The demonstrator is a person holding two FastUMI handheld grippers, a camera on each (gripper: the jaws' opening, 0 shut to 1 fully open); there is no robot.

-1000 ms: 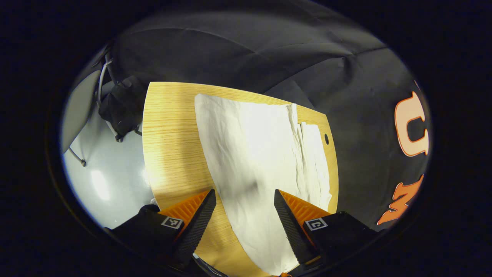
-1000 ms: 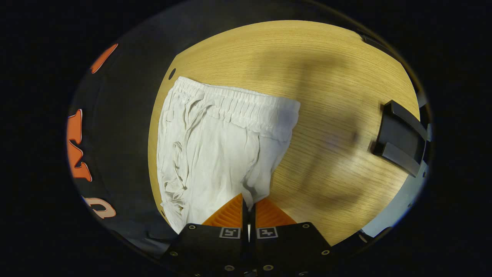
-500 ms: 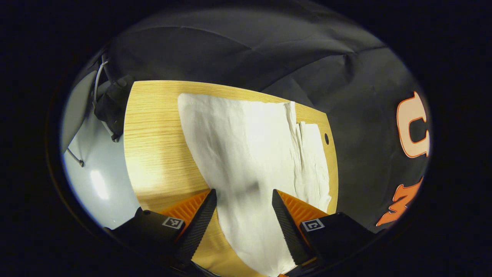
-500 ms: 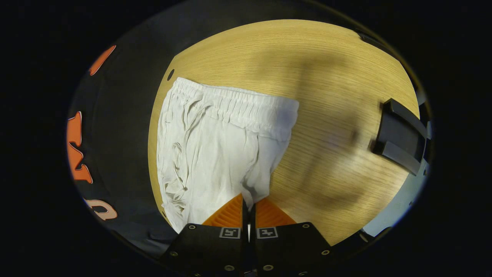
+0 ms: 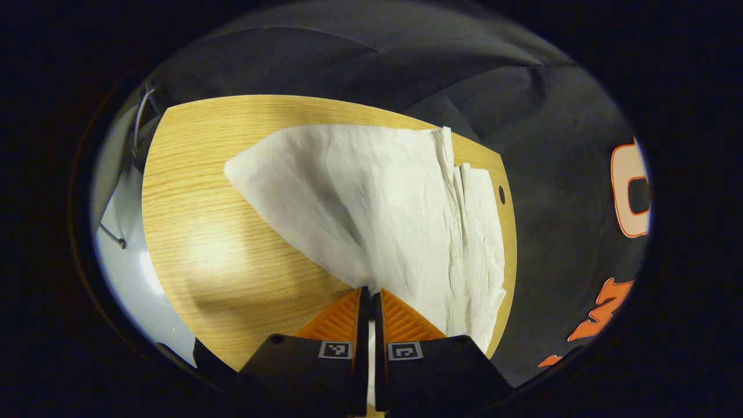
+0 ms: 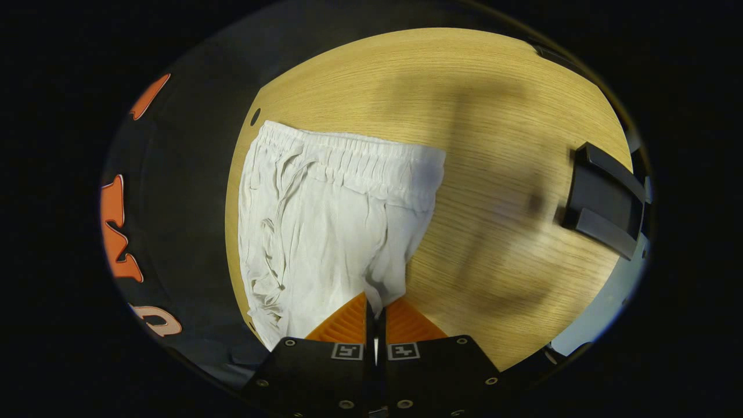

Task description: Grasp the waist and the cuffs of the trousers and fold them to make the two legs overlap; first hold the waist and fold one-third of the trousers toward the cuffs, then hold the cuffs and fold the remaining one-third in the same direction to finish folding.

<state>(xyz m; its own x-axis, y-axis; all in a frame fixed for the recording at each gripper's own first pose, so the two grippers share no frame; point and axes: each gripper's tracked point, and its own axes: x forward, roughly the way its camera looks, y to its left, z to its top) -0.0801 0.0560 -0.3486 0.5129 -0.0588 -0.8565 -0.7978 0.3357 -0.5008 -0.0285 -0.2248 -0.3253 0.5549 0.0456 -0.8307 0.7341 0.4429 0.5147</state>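
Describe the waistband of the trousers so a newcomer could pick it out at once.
Start at the wooden table in the right gripper view, where white trousers lie along its left edge. The waistband is their far end, opposite the right claw. Its tight gathered ridges and dangling drawstring set it apart from the smoother cloth below.

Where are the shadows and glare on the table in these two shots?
Left gripper view: bright glare patch on the table, left of the trousers. Right gripper view: broad soft shadows across the table, right of the trousers; edges bowed by fisheye.
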